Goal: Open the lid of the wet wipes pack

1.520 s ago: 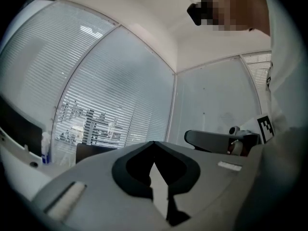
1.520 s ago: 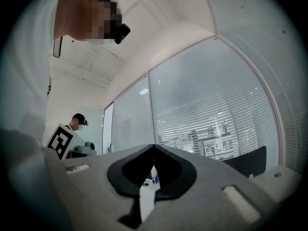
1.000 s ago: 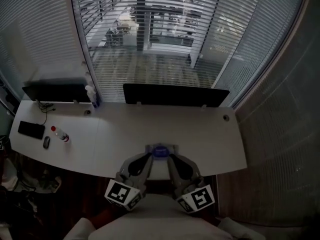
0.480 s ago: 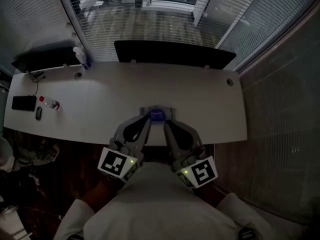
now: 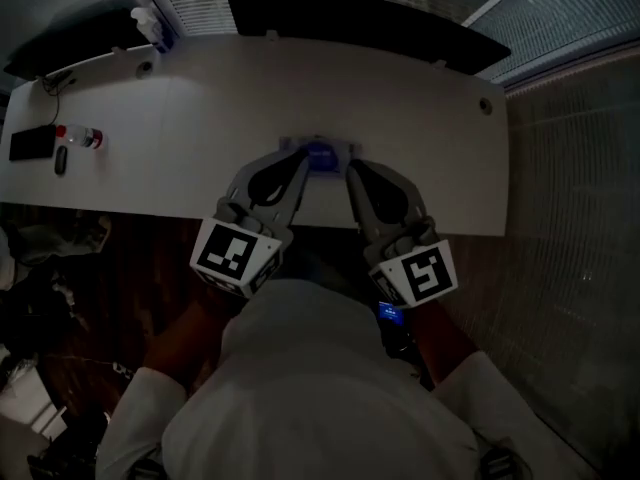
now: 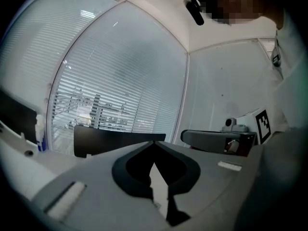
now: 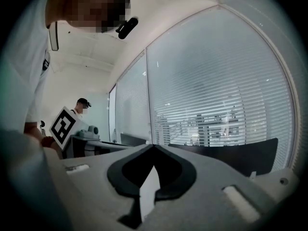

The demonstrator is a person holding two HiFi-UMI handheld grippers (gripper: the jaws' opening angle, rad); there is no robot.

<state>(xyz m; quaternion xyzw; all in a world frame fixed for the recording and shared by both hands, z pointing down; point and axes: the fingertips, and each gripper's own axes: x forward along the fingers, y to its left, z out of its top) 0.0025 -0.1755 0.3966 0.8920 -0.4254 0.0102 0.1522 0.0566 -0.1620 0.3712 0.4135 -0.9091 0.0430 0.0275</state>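
Observation:
The wet wipes pack [image 5: 320,153], pale with a blue lid on top, lies near the front edge of the white desk [image 5: 200,118] in the head view. My left gripper [image 5: 299,161] points at the pack's left side, and my right gripper [image 5: 353,167] points at its right side. Their tips are close beside the pack; I cannot tell whether they touch it. In the left gripper view the left gripper [image 6: 154,141] has its jaws met at the tip, with nothing between them. The right gripper [image 7: 153,146] looks the same in its own view. Neither gripper view shows the pack.
A long black panel [image 5: 370,23] runs along the desk's back edge. At the far left are a red-capped bottle [image 5: 80,136], a black phone [image 5: 30,144] and a mouse [image 5: 60,160]. A spray bottle [image 5: 150,23] stands at the back left. Another person [image 7: 83,105] stands far off.
The head view has tipped downward, so the window has left the picture. Both grippers have come down and now flank the pack more closely. Their jaws stay shut.

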